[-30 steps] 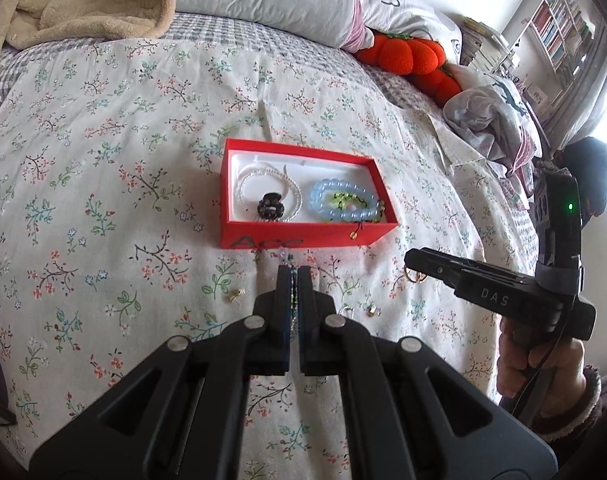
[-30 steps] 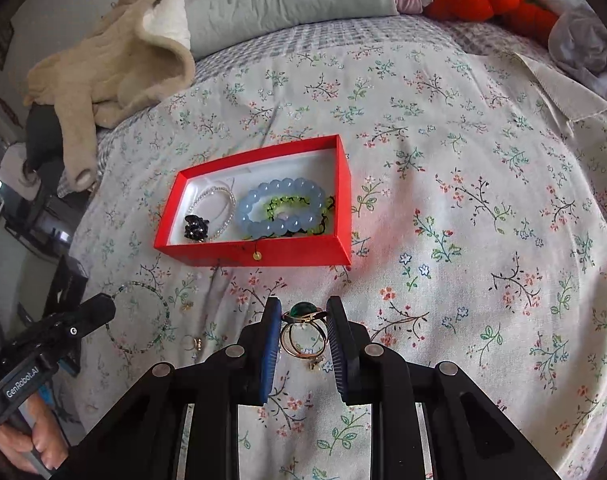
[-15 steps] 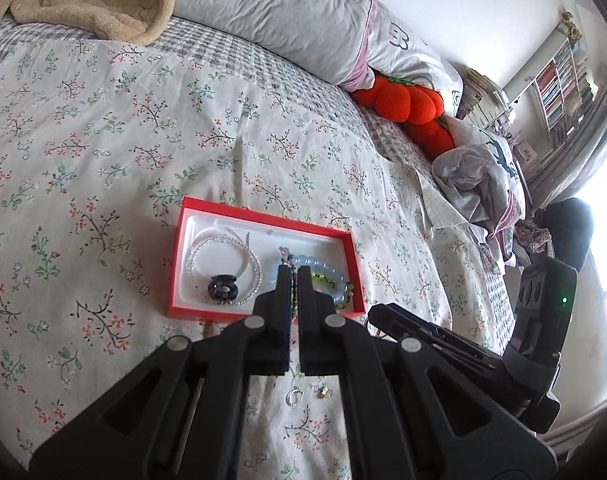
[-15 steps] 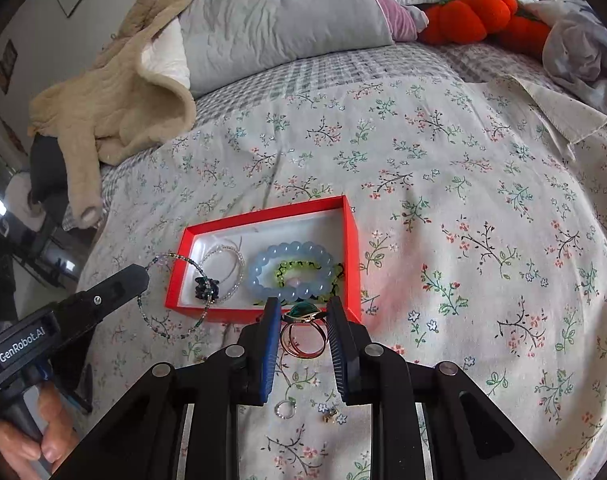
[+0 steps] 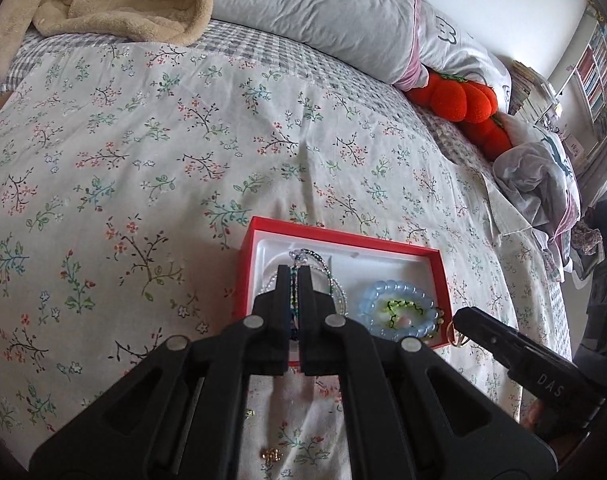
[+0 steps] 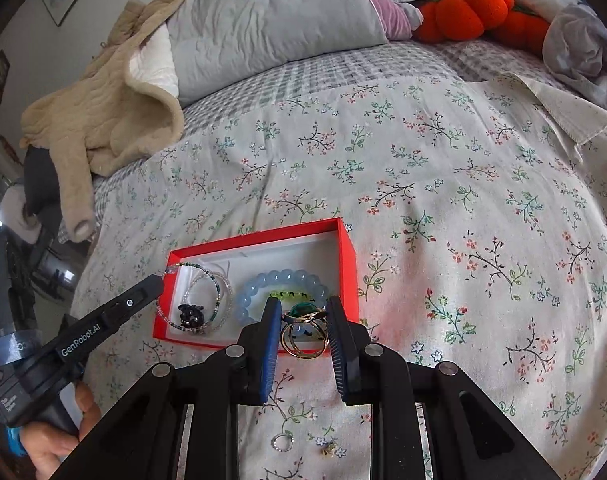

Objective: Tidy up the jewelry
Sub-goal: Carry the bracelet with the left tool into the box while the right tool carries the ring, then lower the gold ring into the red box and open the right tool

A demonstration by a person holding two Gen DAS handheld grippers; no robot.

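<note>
A red box [image 5: 343,236] with a white lining lies on the floral bedspread. It holds a pale blue bead bracelet [image 5: 399,308], a clear bead bracelet and a black charm [image 6: 191,314]. My left gripper [image 5: 293,276] is shut on a thin bracelet of green and clear beads [image 6: 191,296], whose loop hangs over the box's left half. My right gripper [image 6: 303,304] is shut on gold rings with a green stone [image 6: 305,338], just above the box's near wall [image 6: 345,264] beside the blue bracelet [image 6: 259,288].
A small silver ring [image 6: 282,443] and a gold stud [image 6: 328,449] lie loose on the bedspread in front of the box. Grey pillows [image 5: 315,12], a beige fleece [image 5: 115,0] and an orange plush [image 5: 459,100] sit at the bed's far end.
Both grippers have moved forward to the box. The thin bracelet now hangs over the box's left half, and the rings have reached its near wall. Both grips are unchanged.
</note>
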